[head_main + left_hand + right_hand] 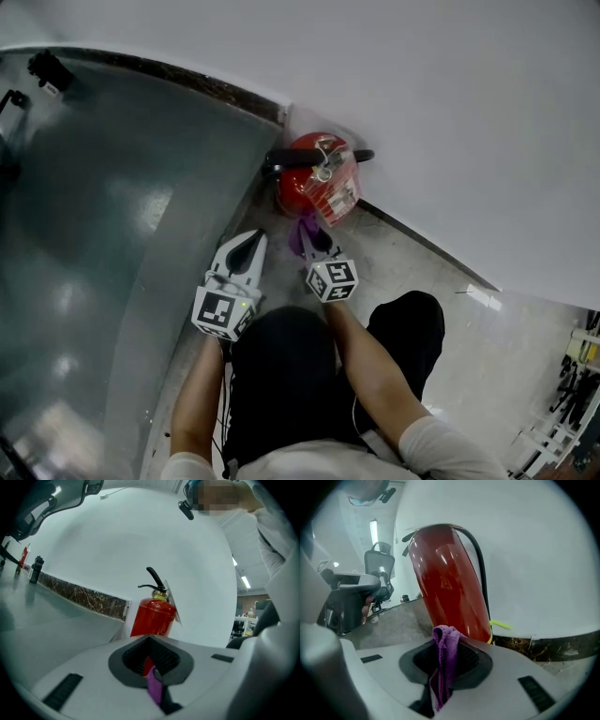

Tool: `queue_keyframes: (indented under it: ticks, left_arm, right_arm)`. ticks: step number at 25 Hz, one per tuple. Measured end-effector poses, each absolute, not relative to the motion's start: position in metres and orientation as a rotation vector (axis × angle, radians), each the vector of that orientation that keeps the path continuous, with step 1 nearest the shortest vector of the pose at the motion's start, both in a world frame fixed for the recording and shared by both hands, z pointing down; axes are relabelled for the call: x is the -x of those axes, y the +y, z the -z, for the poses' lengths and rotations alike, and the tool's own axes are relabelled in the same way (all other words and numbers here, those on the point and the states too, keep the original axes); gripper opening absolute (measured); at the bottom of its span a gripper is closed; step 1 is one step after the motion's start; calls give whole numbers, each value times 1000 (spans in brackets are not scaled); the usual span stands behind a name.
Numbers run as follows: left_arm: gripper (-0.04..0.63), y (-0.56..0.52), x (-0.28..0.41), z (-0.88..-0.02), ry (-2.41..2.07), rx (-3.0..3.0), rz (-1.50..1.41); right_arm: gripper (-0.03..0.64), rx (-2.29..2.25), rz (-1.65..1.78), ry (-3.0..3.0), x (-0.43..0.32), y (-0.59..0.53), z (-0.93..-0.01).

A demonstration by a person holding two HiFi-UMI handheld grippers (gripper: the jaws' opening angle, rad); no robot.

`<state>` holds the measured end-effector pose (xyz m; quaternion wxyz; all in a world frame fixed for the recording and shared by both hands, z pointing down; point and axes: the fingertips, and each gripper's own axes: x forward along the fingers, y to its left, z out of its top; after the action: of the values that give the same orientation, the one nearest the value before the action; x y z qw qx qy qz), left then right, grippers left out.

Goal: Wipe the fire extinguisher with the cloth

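R gripper (319,248) clenched on the purple cloth (445,651). It's a limp wad poking past the tips: soft, light, prob. bunches & slides unless pressed flat. The fire extinguisher (314,187) stands upright on the floor (394,272) against the wall (450,112), just ahead of the cloth; can't tell if they touch. It looks heavy & stiff, glossy shell = slick. Hose (480,564) & tag (339,192) could snag. L gripper (248,251) shut, beside the R one, w/ a purple sliver in its jaw line, can't tell what. To steady it I'd take the black handle (154,578) up top.
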<state>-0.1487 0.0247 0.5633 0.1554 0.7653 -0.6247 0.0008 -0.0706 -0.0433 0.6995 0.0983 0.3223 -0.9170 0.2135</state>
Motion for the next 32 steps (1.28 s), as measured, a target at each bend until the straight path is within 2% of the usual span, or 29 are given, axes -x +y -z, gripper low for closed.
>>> queue_keyframes:
  ticks: [32]
  left_arm:
    - [5, 31, 144, -551, -1770, -2215, -21]
  right_arm:
    - [58, -691, -345, -2944, 74, -36, -582]
